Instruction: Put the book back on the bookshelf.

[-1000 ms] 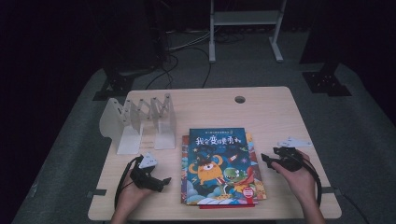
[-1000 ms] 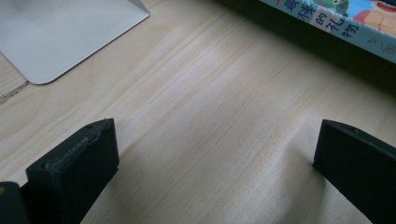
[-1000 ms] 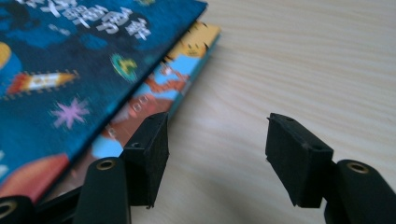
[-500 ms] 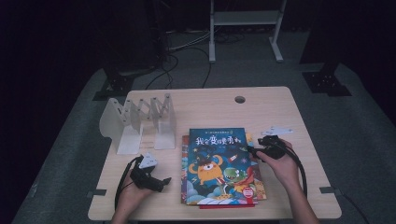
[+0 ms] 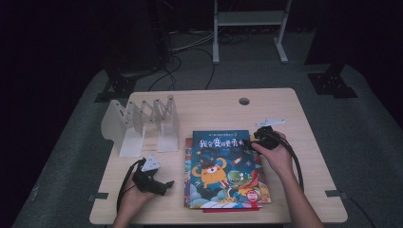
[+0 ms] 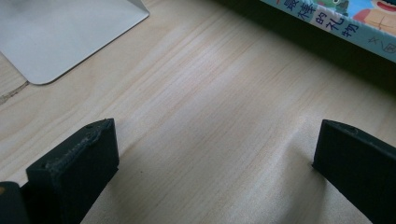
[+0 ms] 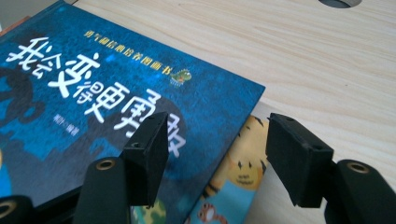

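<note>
Right tongs (image 5: 252, 137) sit at the far right corner of the top book (image 5: 220, 167), jaws apart, nothing clamped. In the right gripper view the right tongs (image 7: 212, 154) straddle that book's right edge: one jaw is over the blue cover (image 7: 116, 107), the other over the worktop (image 7: 327, 70) just off the stack. Can't tell whether the jaw over the cover touches it. A second book (image 7: 233, 186) with an orange-and-blue cover pokes out from under the top one, right between the jaws.

Left tongs (image 5: 164, 184) rest low over the worktop (image 5: 285, 109), just left of the book stack, pointing toward it. Jaws wide apart, bare wood between them. In the left gripper view the left tongs (image 6: 210, 158) have the book's near edge (image 6: 327, 23) ahead and to one side, near but not touching.

White folding book rack (image 5: 142, 123) stands beyond the left tongs, well apart from the right ones. Its base plate (image 6: 60, 37) shows ahead of the left jaws.
</note>
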A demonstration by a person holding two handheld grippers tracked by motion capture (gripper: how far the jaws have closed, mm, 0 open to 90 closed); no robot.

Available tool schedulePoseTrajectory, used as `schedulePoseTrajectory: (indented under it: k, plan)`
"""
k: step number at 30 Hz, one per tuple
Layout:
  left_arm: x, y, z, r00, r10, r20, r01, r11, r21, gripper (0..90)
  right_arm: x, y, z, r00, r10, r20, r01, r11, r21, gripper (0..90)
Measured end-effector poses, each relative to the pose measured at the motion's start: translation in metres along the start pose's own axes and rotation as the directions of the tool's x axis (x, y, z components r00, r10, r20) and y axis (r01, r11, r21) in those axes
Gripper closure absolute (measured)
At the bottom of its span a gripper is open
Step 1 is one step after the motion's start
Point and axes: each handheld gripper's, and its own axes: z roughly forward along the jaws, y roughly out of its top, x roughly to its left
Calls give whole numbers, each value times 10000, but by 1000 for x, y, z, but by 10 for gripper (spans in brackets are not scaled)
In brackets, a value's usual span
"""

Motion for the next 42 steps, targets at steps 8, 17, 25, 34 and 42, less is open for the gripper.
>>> schedulePoseTrajectory:
  k: [8,17,25,34,42]
  plan:
    - [0,2,-3,9998,-9,204,10,10000,-34,0,-3,8,15,9995,235,-198,-232,9996,181,372]
    - [1,12,-10,9994,52,342,-44,9997,-221,0,-4,11,23,9967,561,-584,-543,9980,310,324]
    - [1,22,-11,9987,251,444,-243,9995,-190,0,-2,11,27,9958,307,-865,-289,9993,231,326]
    - [-1,36,-8,9970,434,637,-411,9985,-375,0,14,18,34,9903,-186,-1378,231,9992,315,335]
    - [-1,46,-8,9962,514,698,-477,9974,-548,0,29,24,40,9833,-545,-1737,623,9973,397,336]
